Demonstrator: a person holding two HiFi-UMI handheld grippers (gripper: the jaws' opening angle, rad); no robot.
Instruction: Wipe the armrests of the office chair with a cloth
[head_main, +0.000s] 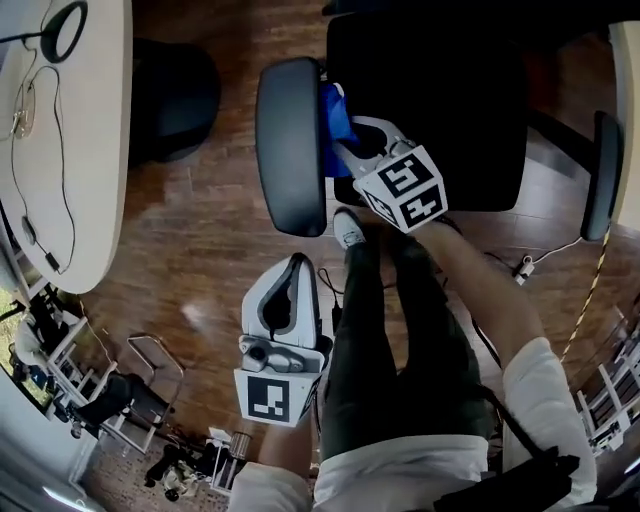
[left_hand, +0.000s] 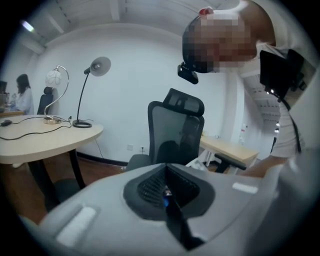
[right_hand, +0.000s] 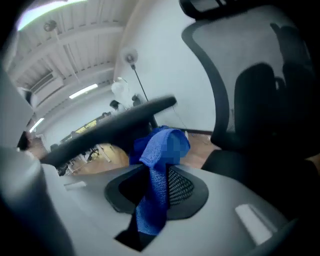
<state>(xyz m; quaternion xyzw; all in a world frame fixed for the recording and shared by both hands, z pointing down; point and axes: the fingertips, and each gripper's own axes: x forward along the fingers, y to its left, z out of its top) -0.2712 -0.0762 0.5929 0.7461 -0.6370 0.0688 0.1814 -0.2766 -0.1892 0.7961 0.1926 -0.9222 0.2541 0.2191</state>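
Observation:
In the head view the black office chair (head_main: 430, 100) stands at the top, with its near armrest (head_main: 290, 145) to the left and the other armrest (head_main: 603, 175) at the far right. My right gripper (head_main: 338, 140) is shut on a blue cloth (head_main: 338, 112), pressed against the inner side of the near armrest. In the right gripper view the cloth (right_hand: 157, 160) hangs out of the jaws just under the dark armrest bar (right_hand: 110, 127). My left gripper (head_main: 287, 290) hovers lower over the floor, shut and empty, pointing toward the chair (left_hand: 175, 130).
A pale oval table (head_main: 90, 150) with cables and a ring lamp lies at the left, with a dark stool (head_main: 175, 95) beside it. The person's legs and a white shoe (head_main: 348, 228) stand below the chair. A cable (head_main: 545, 255) runs over the wooden floor at right.

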